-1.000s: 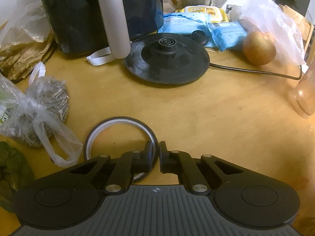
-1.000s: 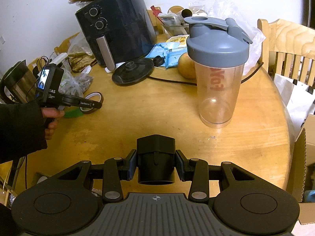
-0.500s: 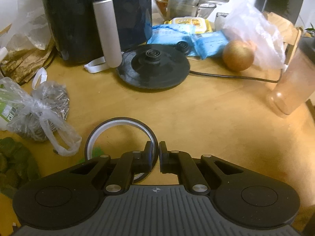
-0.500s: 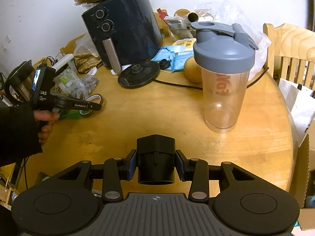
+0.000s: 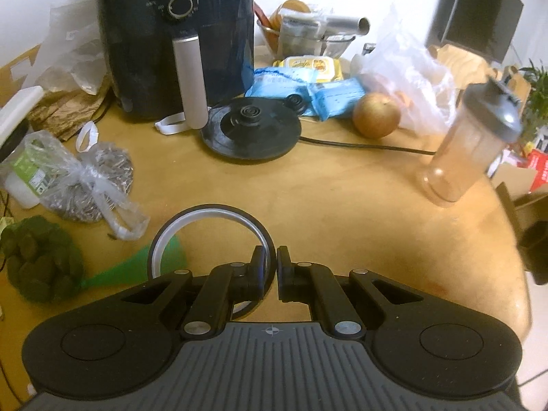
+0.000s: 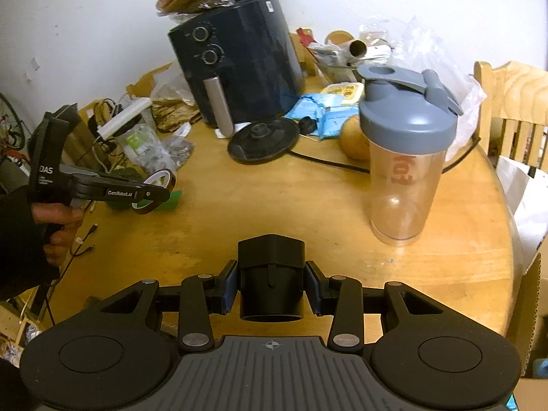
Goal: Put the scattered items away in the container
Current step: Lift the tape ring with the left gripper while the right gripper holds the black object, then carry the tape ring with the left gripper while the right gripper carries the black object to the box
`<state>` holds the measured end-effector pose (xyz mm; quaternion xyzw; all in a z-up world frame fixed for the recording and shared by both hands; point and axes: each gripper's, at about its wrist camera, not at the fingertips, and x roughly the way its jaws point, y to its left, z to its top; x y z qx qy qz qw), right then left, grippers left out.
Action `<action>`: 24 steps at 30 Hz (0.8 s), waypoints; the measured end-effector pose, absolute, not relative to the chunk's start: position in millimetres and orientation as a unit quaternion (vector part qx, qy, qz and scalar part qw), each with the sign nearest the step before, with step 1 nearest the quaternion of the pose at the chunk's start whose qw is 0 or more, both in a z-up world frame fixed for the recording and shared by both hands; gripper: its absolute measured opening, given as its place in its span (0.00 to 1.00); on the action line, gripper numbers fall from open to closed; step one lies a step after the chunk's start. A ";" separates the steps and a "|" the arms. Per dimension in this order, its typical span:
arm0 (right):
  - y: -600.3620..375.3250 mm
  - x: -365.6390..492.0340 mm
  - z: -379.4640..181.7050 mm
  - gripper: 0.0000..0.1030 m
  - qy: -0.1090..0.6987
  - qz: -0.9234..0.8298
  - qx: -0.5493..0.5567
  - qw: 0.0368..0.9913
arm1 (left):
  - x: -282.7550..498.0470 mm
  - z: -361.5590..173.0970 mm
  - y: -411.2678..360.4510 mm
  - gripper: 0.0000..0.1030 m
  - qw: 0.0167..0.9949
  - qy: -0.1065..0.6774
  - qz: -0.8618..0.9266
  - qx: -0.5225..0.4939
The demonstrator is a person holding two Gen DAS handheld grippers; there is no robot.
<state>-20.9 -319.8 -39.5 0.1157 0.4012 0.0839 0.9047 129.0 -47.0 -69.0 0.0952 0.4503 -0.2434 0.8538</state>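
My left gripper is shut on the rim of a dark tape roll and holds it lifted above the wooden table; it also shows in the right wrist view with the tape roll at the left. My right gripper is shut on a black cylindrical cap-like piece above the table's near edge. A cardboard box edge shows at the far right, beside the table.
On the table: a black air fryer, a kettle base with its cord, a clear shaker bottle with grey lid, an onion, blue packets, plastic bags, a green net bag. A wooden chair stands at right.
My left gripper has risen with the tape roll, lifting it off the table; a green item now shows beneath it. The right gripper has risen and pulled back slightly, still holding the black piece.
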 end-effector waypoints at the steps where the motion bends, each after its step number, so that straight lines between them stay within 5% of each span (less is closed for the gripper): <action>1: -319.2 -21.9 -38.2 0.42 0.400 0.087 0.116 0.905 | 123.6 -64.8 -45.6 0.07 0.854 0.449 -0.246 0.093; 24: -297.9 -56.1 -12.1 0.42 0.367 0.152 0.101 0.912 | 1.0 -12.5 -39.6 0.07 0.855 0.430 -0.284 0.059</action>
